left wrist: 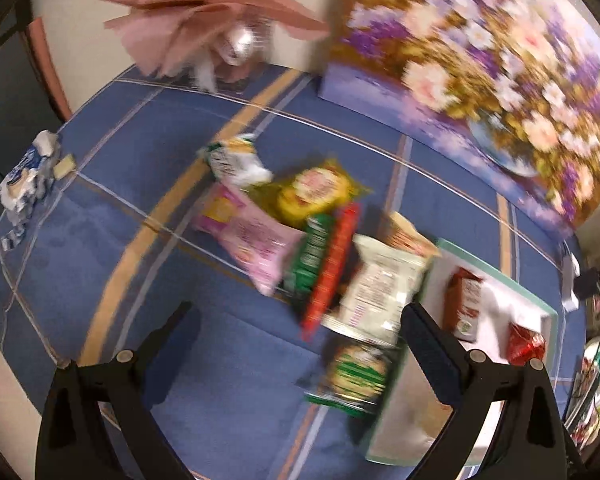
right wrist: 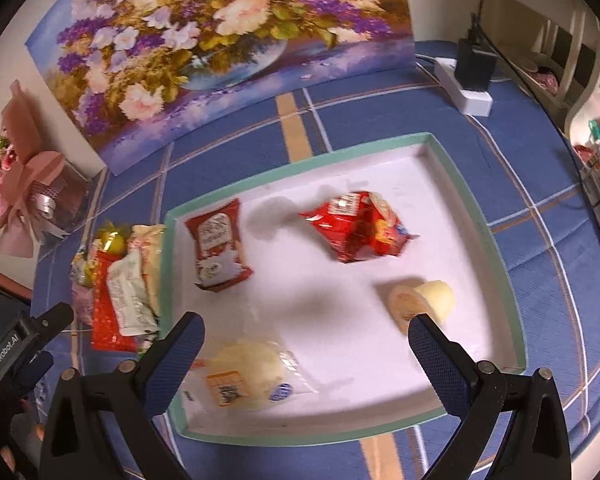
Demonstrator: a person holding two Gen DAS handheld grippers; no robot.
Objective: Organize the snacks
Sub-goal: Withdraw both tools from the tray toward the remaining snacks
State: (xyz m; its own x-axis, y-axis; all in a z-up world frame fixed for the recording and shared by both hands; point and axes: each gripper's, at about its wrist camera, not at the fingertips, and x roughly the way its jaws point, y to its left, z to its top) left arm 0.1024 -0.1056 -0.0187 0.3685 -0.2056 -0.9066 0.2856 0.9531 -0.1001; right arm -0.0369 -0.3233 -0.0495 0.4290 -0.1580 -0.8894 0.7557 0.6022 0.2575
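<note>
A white tray with a green rim point(right wrist: 476, 204) lies on the blue tablecloth. In it are a dark red packet point(right wrist: 218, 244), a crumpled red bag point(right wrist: 356, 226), a pale round snack point(right wrist: 424, 300) and a clear-wrapped bun point(right wrist: 248, 376). My right gripper point(right wrist: 306, 336) is open and empty above the tray's near part. A pile of snack packs lies left of the tray: pink point(left wrist: 248, 236), yellow point(left wrist: 316, 192), green and red point(left wrist: 328, 264), white point(left wrist: 380, 288). My left gripper point(left wrist: 296, 316) is open and empty over the pile's near edge. The view is blurred.
A flower painting point(right wrist: 220, 48) leans against the wall behind the tray. A pink bouquet point(right wrist: 24, 184) stands at the left. A power strip with a charger point(right wrist: 472, 80) lies at the back right. A crumpled blue-white wrapper point(left wrist: 28, 176) lies far left.
</note>
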